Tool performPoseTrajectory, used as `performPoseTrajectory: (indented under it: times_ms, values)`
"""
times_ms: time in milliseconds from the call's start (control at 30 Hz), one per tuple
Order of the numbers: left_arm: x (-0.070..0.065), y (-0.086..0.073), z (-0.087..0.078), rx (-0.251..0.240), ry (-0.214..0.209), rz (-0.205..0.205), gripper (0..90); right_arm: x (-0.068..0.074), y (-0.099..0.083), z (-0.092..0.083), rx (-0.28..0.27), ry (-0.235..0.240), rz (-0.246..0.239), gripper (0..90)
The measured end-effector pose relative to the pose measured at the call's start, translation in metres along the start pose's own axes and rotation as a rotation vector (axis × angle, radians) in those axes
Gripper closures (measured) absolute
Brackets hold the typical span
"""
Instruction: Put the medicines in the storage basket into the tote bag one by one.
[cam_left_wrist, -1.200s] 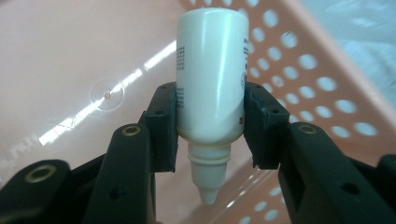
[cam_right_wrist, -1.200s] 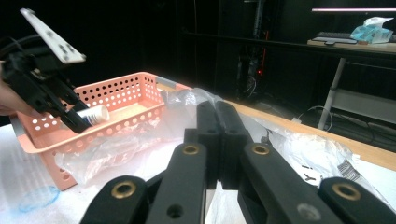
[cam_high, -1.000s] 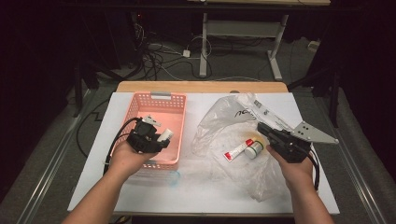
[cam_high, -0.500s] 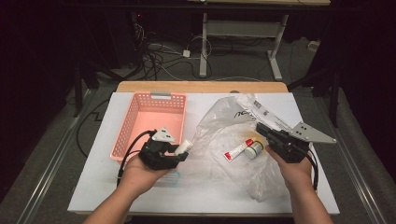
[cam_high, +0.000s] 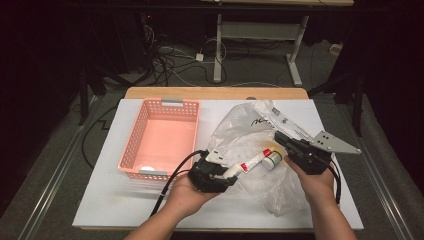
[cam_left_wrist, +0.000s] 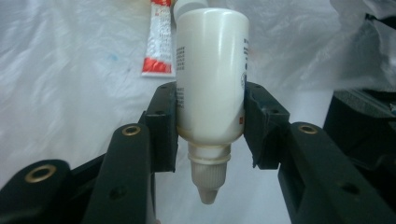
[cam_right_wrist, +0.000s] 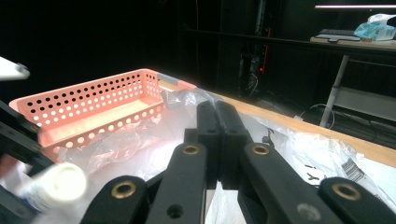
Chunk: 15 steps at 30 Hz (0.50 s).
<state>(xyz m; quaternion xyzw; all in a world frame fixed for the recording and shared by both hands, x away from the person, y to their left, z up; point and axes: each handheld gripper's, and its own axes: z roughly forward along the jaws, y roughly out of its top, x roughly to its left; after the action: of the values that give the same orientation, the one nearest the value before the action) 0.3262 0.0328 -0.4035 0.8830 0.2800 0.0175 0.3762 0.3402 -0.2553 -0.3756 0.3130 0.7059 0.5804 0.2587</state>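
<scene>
Here you held bottle (cam_left_wrist: 211, 74) clamped in left gripper (cam_high: 214, 175) over bag (cam_high: 235, 132); right gripper (cam_right_wrist: 217, 140) pinched closed, empty. Next likely: carry to basket (cam_high: 150, 150).

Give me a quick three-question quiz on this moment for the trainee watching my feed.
1. True or false: the left gripper holds the white dropper bottle with its nozzle pointing back toward the camera.
2. The right gripper has its jaws: A) wide open, B) closed together with nothing visible between them, C) clamped on the tube.
3. Fill in: the red-and-white tube lies on the clear plastic ____.

Key: 1 true; 2 B; 3 bag.
</scene>
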Motion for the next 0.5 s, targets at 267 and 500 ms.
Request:
performPoseTrajectory:
  times_ms: [267,500]
  values:
    - [0.006,0.026,0.044,0.004,0.04,-0.01,58.2,0.001,0.0,0.0,0.0,0.002,-0.007,90.0]
    - [0.022,0.049,0.072,0.003,0.143,-0.036,58.2,0.001,0.0,0.001,0.001,0.004,0.0,90.0]
